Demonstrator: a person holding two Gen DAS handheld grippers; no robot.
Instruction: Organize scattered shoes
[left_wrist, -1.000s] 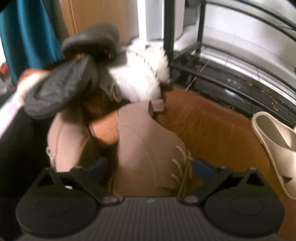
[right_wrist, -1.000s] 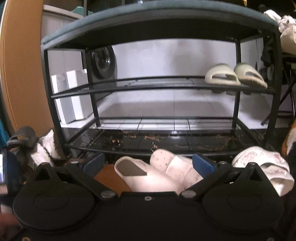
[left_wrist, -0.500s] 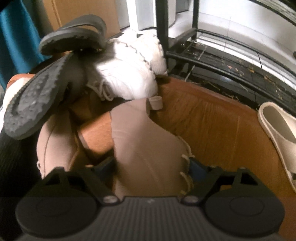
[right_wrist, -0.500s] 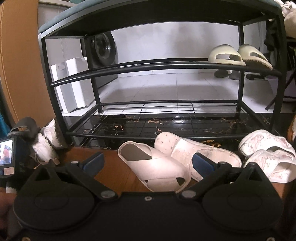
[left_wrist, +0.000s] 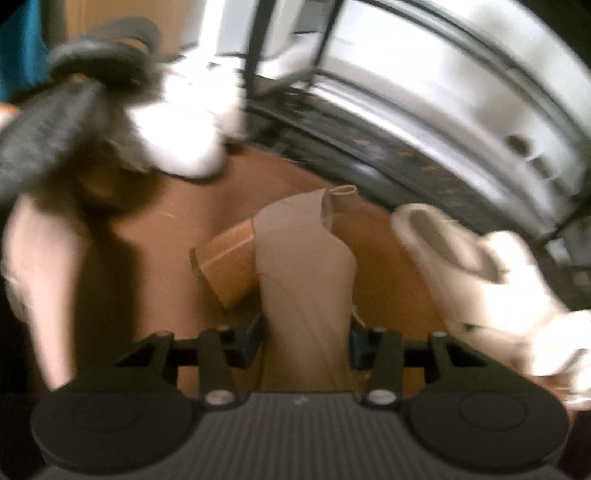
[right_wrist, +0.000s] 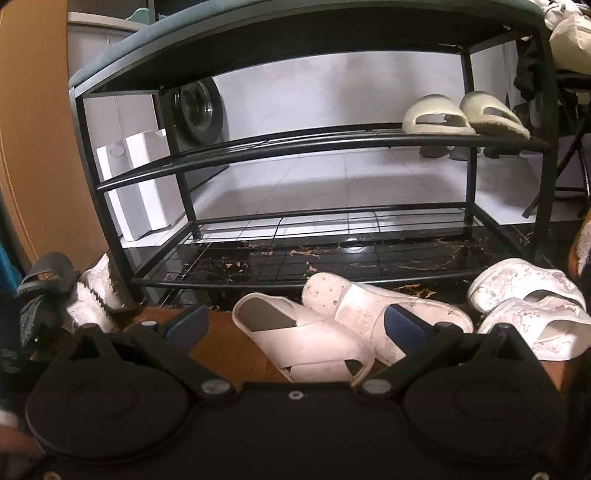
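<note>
My left gripper (left_wrist: 306, 338) is shut on a tan lace-up boot (left_wrist: 306, 266), heel tab pointing away, lifted over the brown floor. Its partner, a second tan boot (left_wrist: 40, 266), lies at the left under a black sandal (left_wrist: 48, 122) and a white sneaker (left_wrist: 184, 122). My right gripper (right_wrist: 295, 325) hangs open above a white cross-strap slipper (right_wrist: 306, 339), with a white perforated clog (right_wrist: 369, 306) beside it. The black shoe rack (right_wrist: 314, 140) stands behind, a beige slide pair (right_wrist: 461, 114) on its middle shelf.
A pair of white patterned sandals (right_wrist: 528, 299) lies at the right in front of the rack. A white box (right_wrist: 144, 181) and a round machine door (right_wrist: 199, 110) sit behind the rack's left end. A wooden panel (right_wrist: 33, 129) borders the left.
The left gripper has closed on the tan boot and swung it right, away from the pile, with motion blur. The right gripper has drawn back a little and stayed open.
</note>
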